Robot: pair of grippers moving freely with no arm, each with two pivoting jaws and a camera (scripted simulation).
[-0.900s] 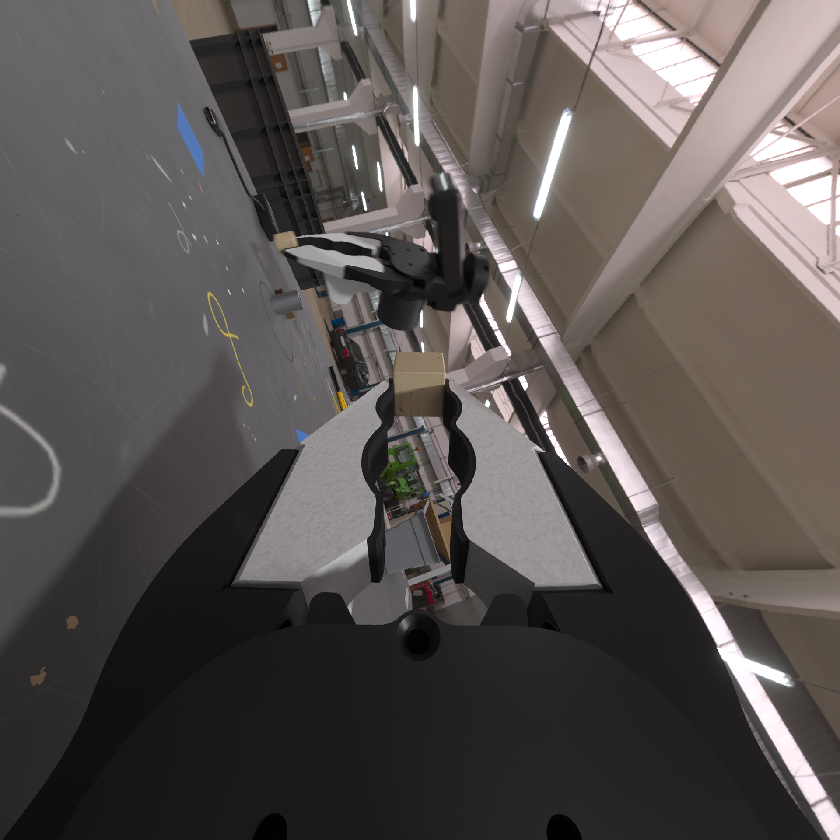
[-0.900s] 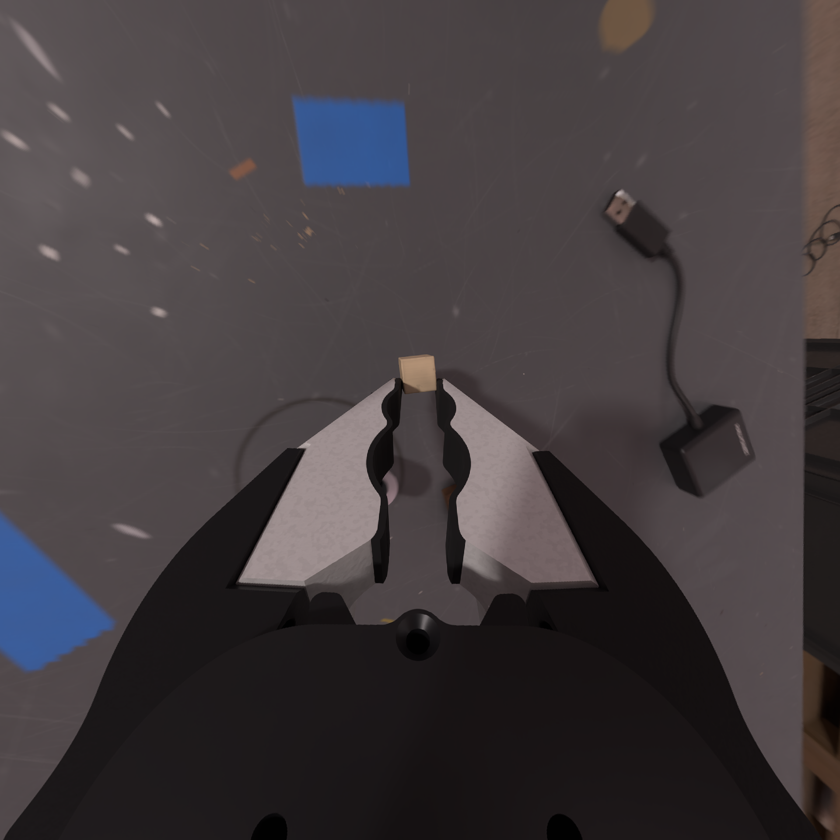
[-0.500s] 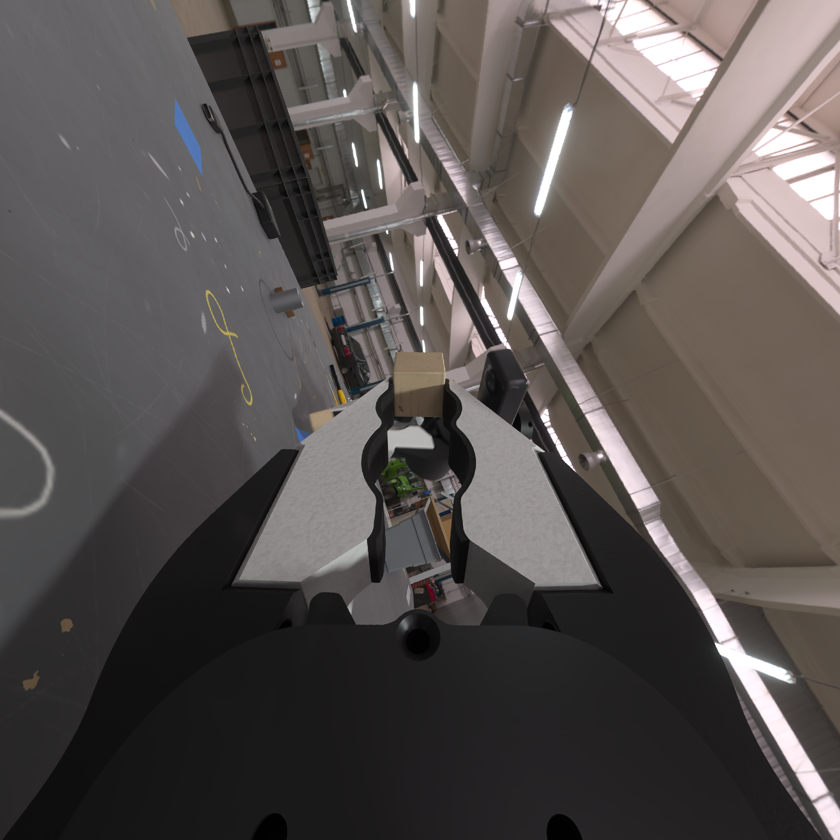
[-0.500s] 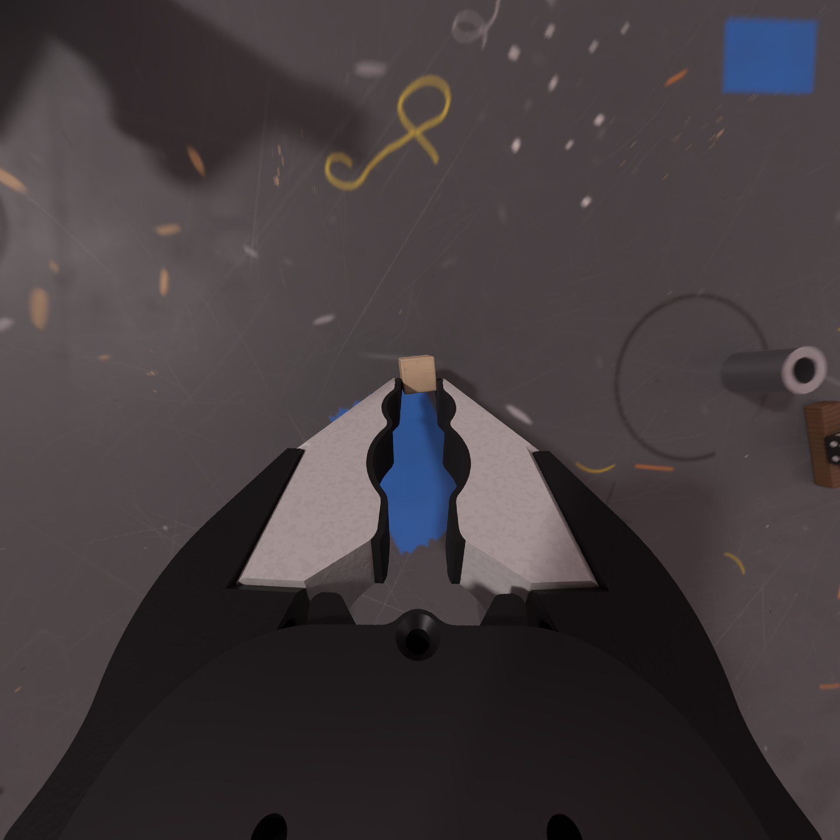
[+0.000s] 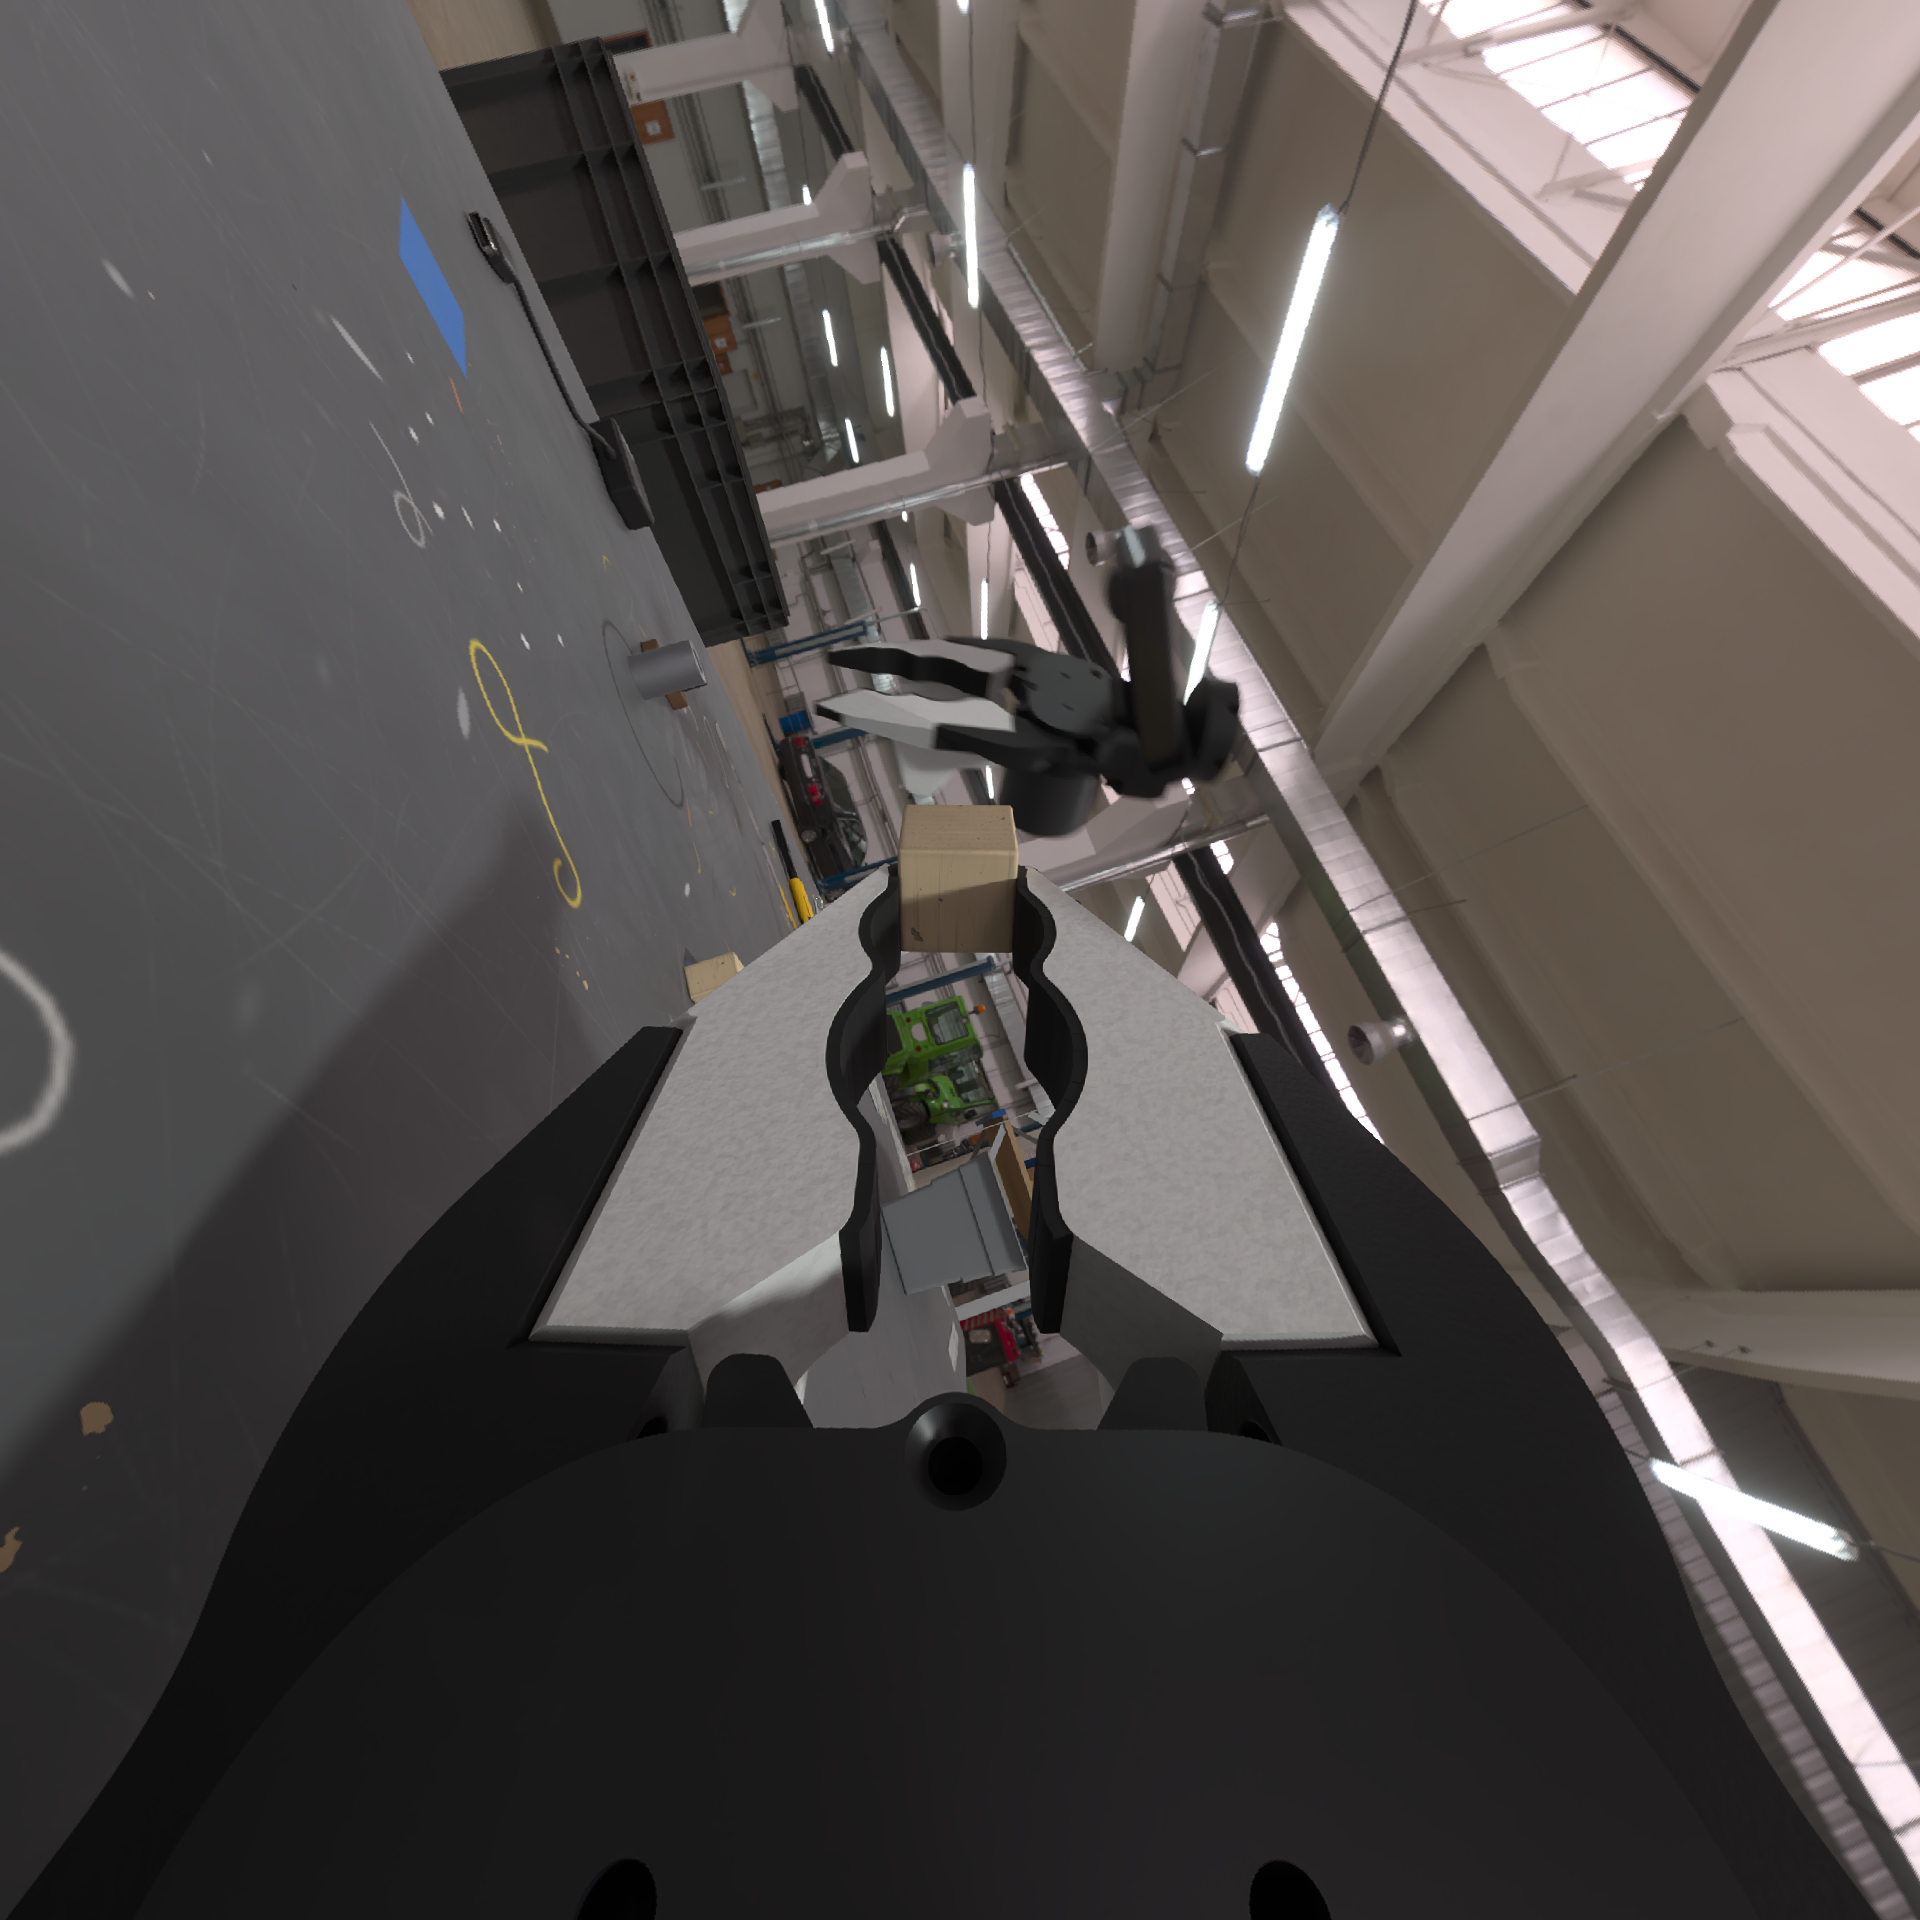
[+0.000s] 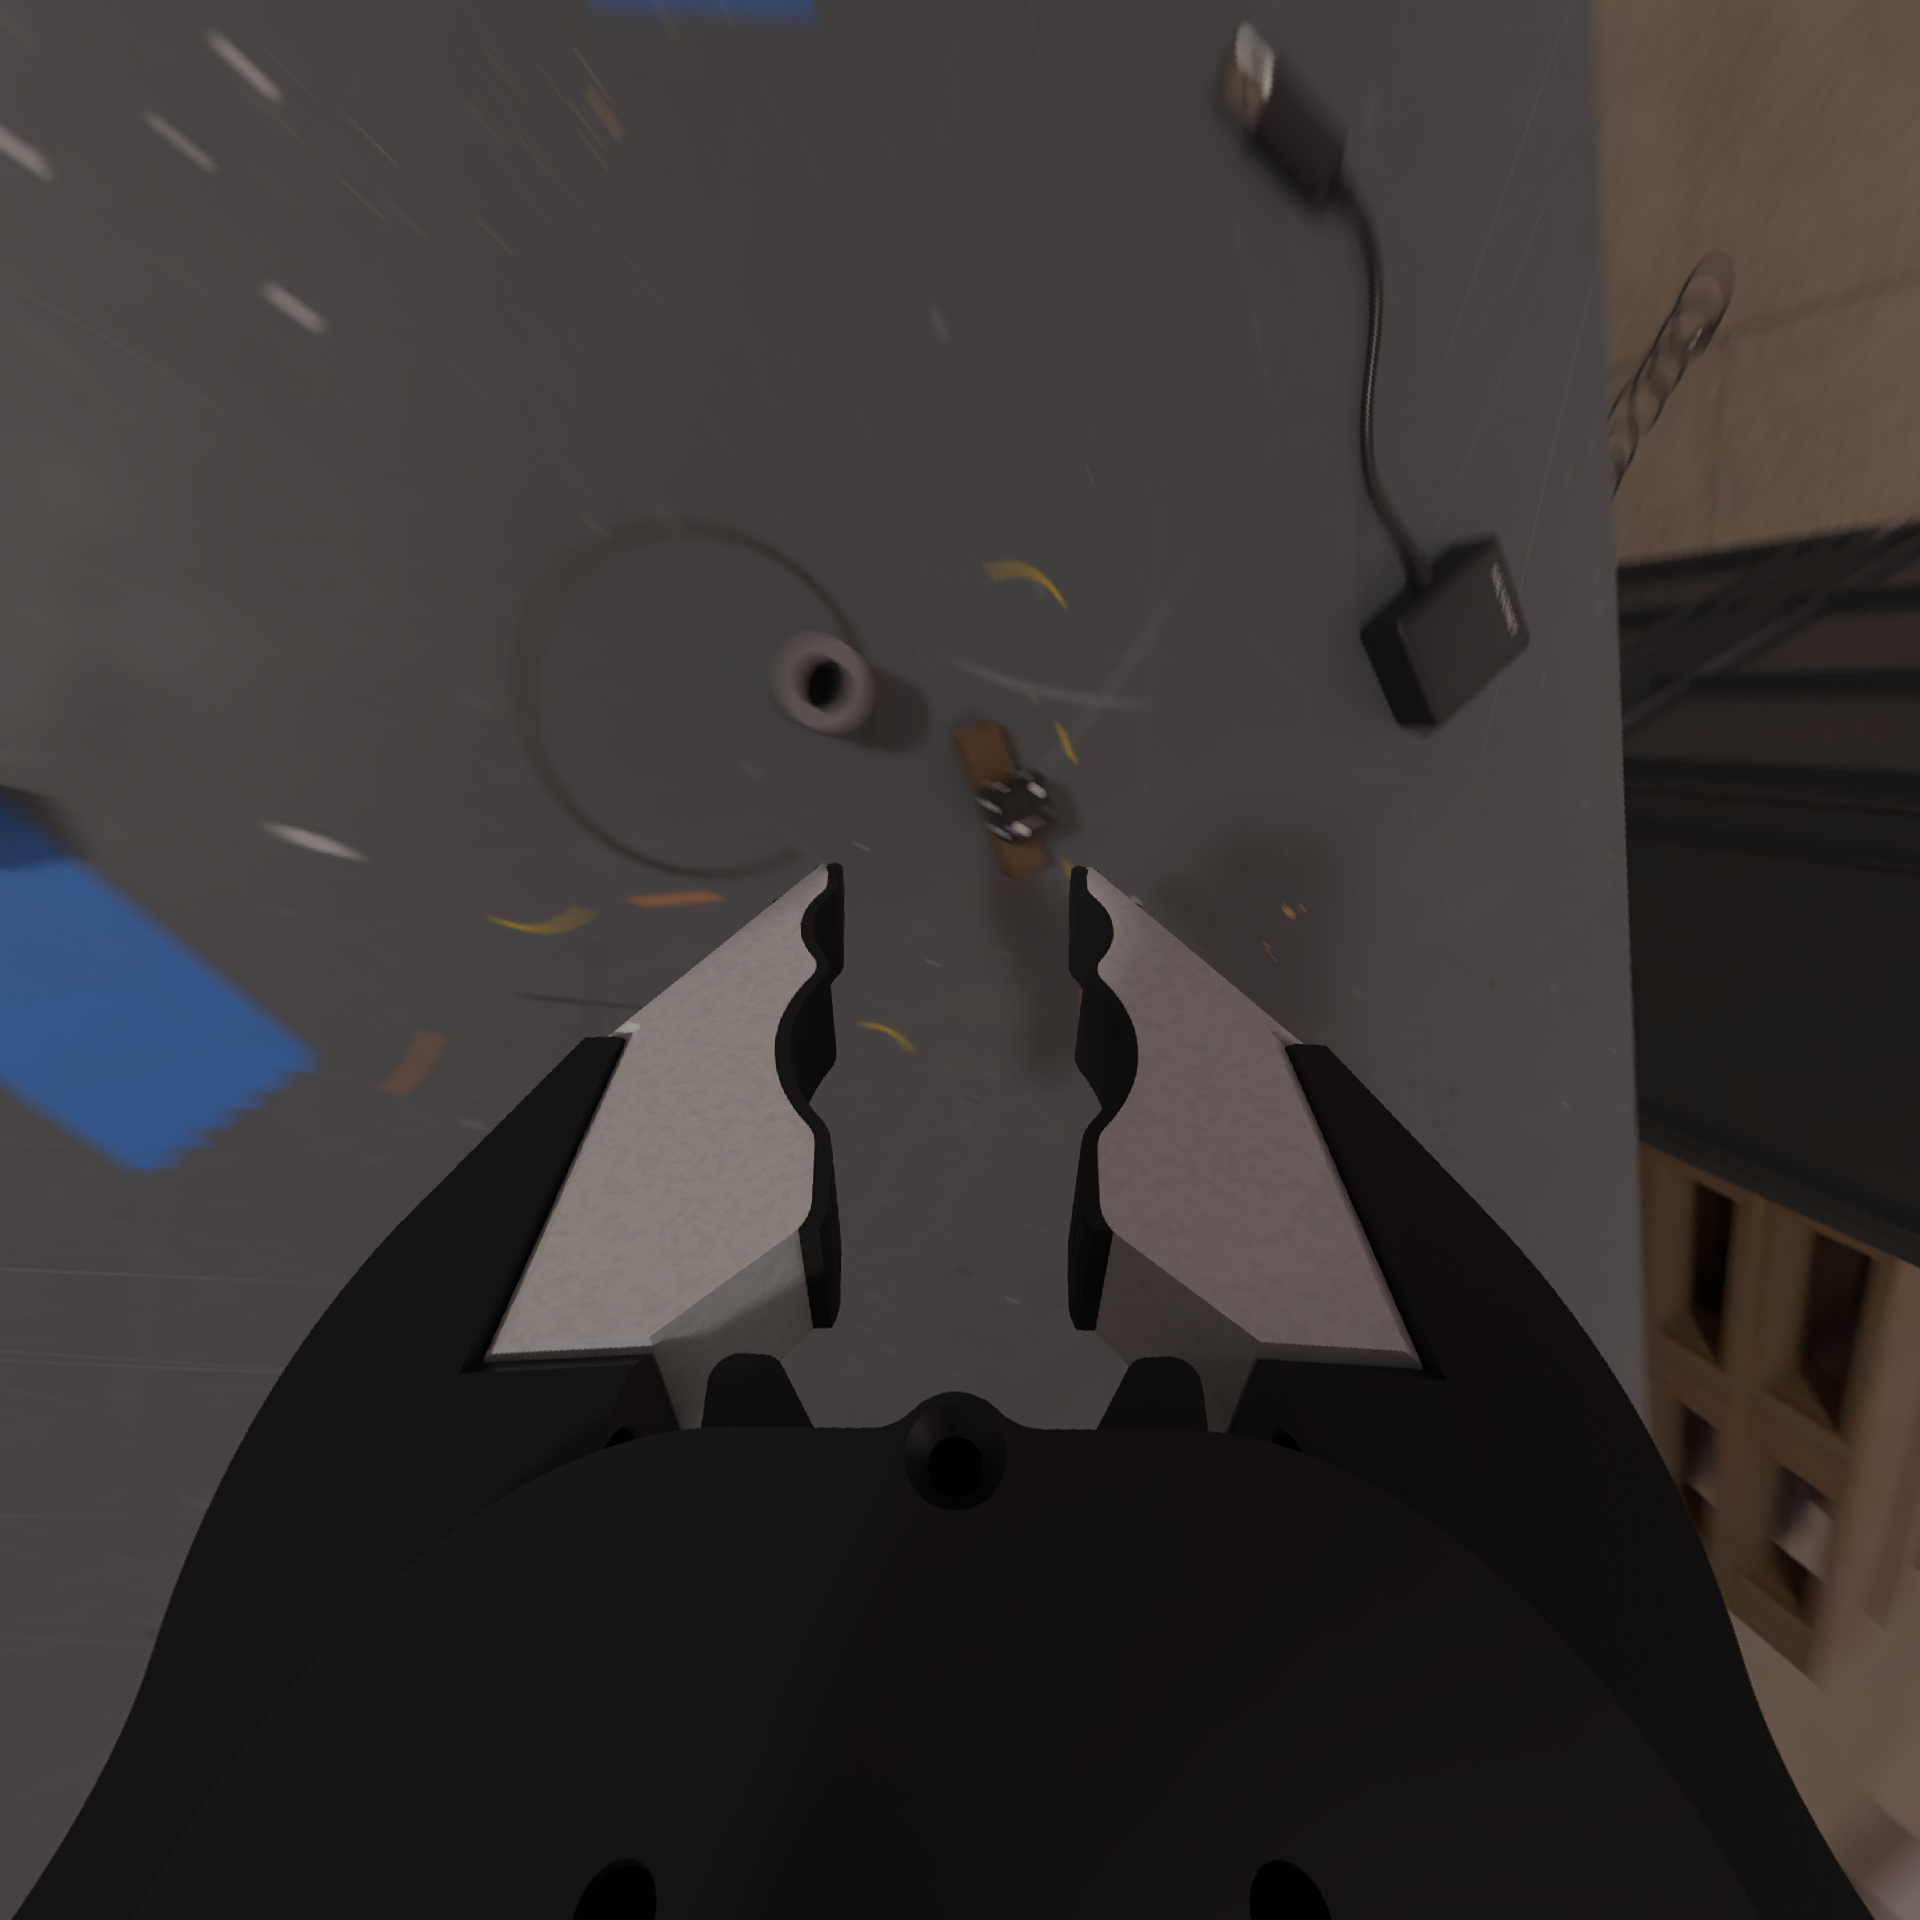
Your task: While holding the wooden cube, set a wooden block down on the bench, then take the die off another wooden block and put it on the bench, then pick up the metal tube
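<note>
Industrial hall: high girder roof [image 5: 1558, 436], strip lights [image 5: 1288, 343], green machinery [image 5: 935, 1060], paint-flecked grey tabletop [image 5: 208, 623].

pale tan wooden cube [image 5: 956, 879], dark grey bench [image 6: 727, 364] with blue patches, yellow squiggles, white flecks, silver-grey metal tube [image 6: 823, 683], brown wooden block [image 6: 1000, 795], black die [image 6: 1016, 806] white pips, black adapter [image 6: 1446, 644]
</note>
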